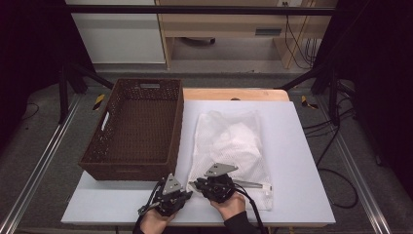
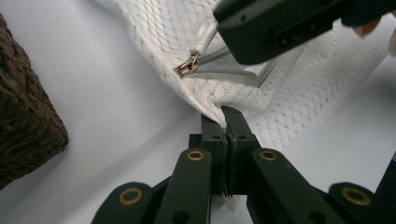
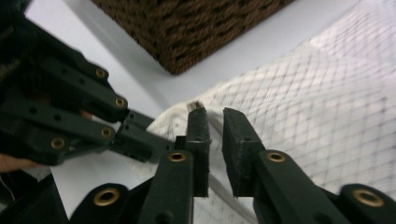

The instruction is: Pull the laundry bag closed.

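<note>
The left gripper [image 2: 227, 122] clamped the white mesh zippered laundry bag's [image 1: 234, 141] corner; the right gripper [image 3: 215, 122], jaws slightly apart at the brass zipper slider [image 2: 187, 69], needed to grip and draw it.

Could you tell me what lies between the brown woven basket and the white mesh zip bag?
Only bare white tabletop separates basket and bag, seen in the high view.

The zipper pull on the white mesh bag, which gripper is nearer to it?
Right. The right gripper has its jaws at the zipper pull, seemingly around its tab. The left gripper is shut on the mesh bag corner just beside it.
</note>
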The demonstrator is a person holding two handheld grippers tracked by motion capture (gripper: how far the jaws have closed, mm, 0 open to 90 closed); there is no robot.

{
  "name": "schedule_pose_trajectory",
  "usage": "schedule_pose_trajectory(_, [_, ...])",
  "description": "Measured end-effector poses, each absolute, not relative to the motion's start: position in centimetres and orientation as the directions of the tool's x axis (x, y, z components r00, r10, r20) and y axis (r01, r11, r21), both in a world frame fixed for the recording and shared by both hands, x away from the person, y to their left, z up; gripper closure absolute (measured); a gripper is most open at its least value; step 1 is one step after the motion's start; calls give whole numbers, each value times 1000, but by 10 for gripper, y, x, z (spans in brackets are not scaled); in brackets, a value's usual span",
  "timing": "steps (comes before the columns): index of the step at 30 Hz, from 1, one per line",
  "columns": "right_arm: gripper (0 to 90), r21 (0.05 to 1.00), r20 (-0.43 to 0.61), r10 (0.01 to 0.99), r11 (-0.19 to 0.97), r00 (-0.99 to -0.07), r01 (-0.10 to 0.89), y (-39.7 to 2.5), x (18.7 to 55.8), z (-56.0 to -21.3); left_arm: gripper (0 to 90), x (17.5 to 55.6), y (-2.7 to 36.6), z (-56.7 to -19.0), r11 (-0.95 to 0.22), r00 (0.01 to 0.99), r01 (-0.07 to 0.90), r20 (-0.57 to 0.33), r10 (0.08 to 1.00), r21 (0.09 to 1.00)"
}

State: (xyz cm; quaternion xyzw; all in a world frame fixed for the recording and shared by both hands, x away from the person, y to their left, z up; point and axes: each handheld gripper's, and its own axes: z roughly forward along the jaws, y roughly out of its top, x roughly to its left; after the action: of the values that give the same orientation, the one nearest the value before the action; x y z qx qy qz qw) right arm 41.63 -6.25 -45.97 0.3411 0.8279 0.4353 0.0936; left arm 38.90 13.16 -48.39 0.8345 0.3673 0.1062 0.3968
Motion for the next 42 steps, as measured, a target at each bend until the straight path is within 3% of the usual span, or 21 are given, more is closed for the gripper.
schedule_pose_trajectory(2, [712, 797, 129, 659, 376, -741, 472, -63, 418, -458, 873, 389, 132, -484, -417, 709, 527, -112, 696, 740])
schedule_pose_trajectory(16, [581, 773, 126, 668, 397, -733, 495, -62, 423, -468, 871, 385, 130, -486, -444, 725, 486, -64, 686, 753])
schedule_pose_trajectory(19, [553, 777, 171, 654, 371, -737, 509, -61, 426, -467, 870, 384, 130, -486, -446, 726, 477, -52, 686, 757])
schedule_pose_trajectory(28, [702, 771, 229, 623, 354, -748, 530, -57, 428, -466, 869, 383, 130, -487, -459, 734, 457, -31, 679, 762])
schedule_pose_trajectory(32, [721, 777, 253, 607, 337, -754, 531, -58, 427, -460, 869, 382, 129, -487, -460, 732, 455, -26, 681, 763])
schedule_pose_trajectory(33, [777, 780, 250, 598, 343, -762, 524, -58, 425, -457, 869, 382, 129, -487, -462, 732, 453, -23, 681, 763])
schedule_pose_trajectory(42, [802, 753, 241, 612, 371, -753, 543, -54, 425, -458, 867, 382, 129, -487, -462, 731, 455, -24, 682, 761])
